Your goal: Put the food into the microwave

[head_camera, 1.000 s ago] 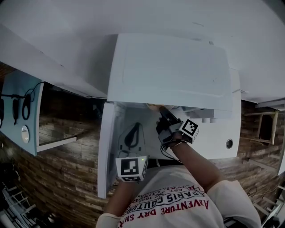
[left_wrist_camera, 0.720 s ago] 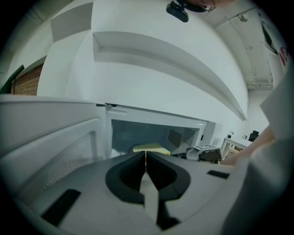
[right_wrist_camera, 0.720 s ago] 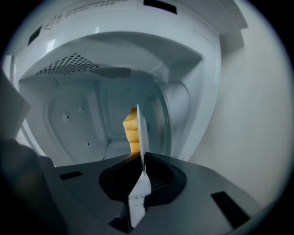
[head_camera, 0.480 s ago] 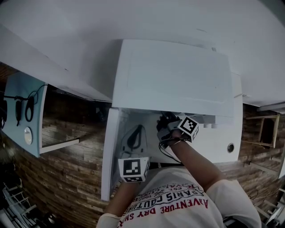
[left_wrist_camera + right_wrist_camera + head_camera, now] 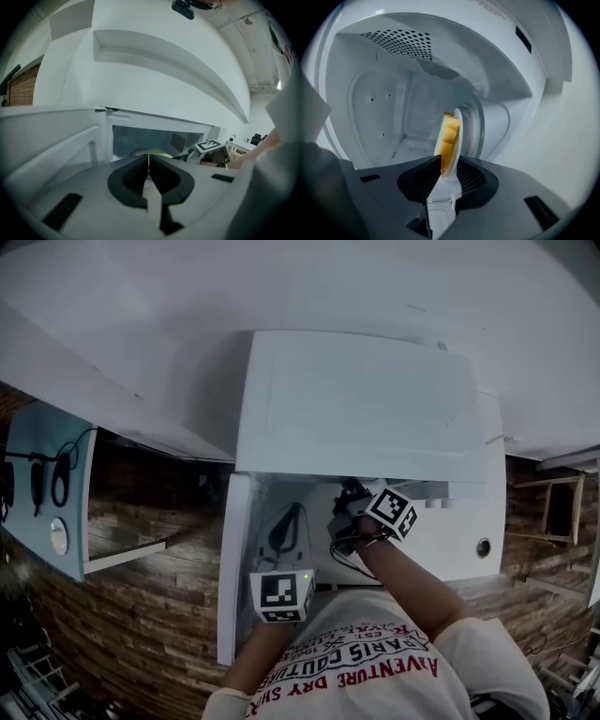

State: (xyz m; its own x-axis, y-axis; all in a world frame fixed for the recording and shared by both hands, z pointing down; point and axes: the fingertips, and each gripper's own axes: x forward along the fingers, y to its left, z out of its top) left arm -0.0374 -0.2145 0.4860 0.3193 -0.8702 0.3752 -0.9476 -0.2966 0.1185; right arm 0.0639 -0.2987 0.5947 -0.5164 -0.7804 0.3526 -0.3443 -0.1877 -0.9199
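**Right hand-held gripper lets go of the plate inside the microwave**

The right hand-held gripper (image 5: 449, 161) reaches into the oven cavity. Its jaws are opening, with the rim of a white plate (image 5: 457, 133) between them. The pads look barely clear of the rim, so the hold seems to be ending. Yellow food (image 5: 450, 136) lies on the plate, so the task's thing is already inside the microwave (image 5: 361, 404). The plate sits close against the glass turntable (image 5: 477, 124); I cannot tell whether it rests flat on it. The left hand-held gripper (image 5: 148, 160) is closed, pads together with nothing in them, and it points at the open cavity from in front. The door (image 5: 232, 577) hangs open at the left in the head view.

Risks, as I judge them:
- If the plate is not seated when the jaws part, it may tip and the food may slide off.
- A pad that catches the rim on the way out would drag the plate toward the opening.
- A plate left off-centre could knock the cavity wall once the turntable turns.

Count:
- Two hand-held grippers.
- One plate, one turntable, one microwave and one door.
- The food shows as a few chunks, too bunched to number.
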